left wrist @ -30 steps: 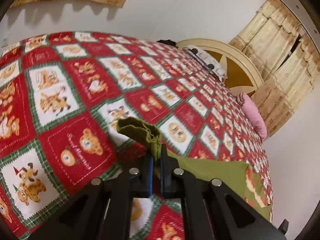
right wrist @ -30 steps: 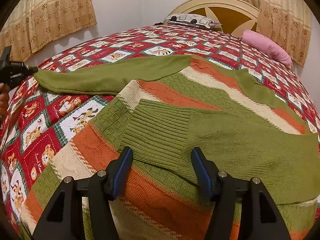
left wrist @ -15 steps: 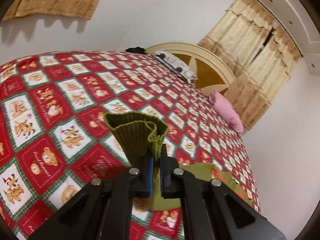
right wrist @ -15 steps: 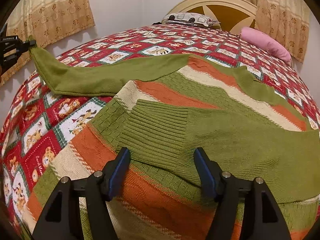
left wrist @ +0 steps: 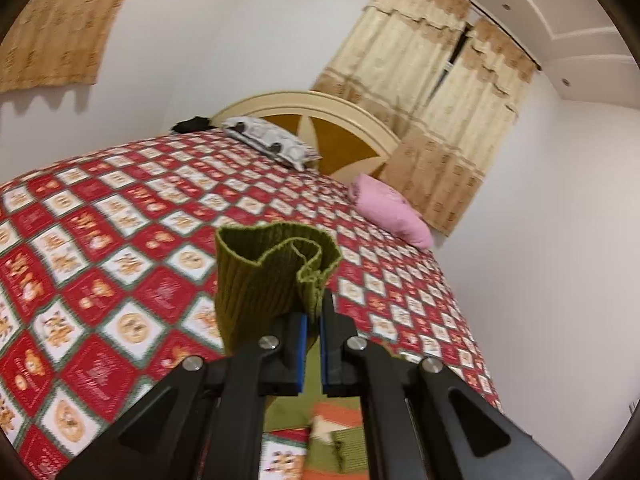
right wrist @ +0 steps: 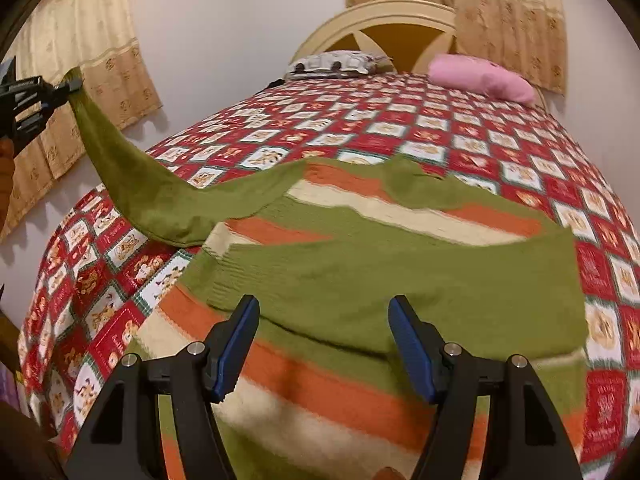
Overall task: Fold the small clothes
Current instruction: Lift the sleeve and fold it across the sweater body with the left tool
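A small knit sweater (right wrist: 360, 248), green with orange and cream stripes, lies flat on the bed. One green sleeve (right wrist: 400, 280) is folded across its body. My left gripper (left wrist: 313, 314) is shut on the ribbed cuff (left wrist: 272, 272) of the other sleeve (right wrist: 132, 176) and holds it high above the bed, so the sleeve hangs taut from the shoulder. The left gripper also shows at the far left of the right wrist view (right wrist: 70, 87). My right gripper (right wrist: 322, 320) is open and empty, just above the sweater's lower half.
The bed has a red and white teddy-bear quilt (right wrist: 460, 128). A pink pillow (right wrist: 480, 78) and a patterned pillow (right wrist: 332, 62) lie by the cream headboard (right wrist: 384, 20). Curtains (left wrist: 432, 120) hang behind. A wall runs along the bed's left side.
My left gripper has lifted the sleeve cuff from near the quilt to high above the bed, pulling the sleeve up. My right gripper has stayed open over the sweater, tilting slightly.
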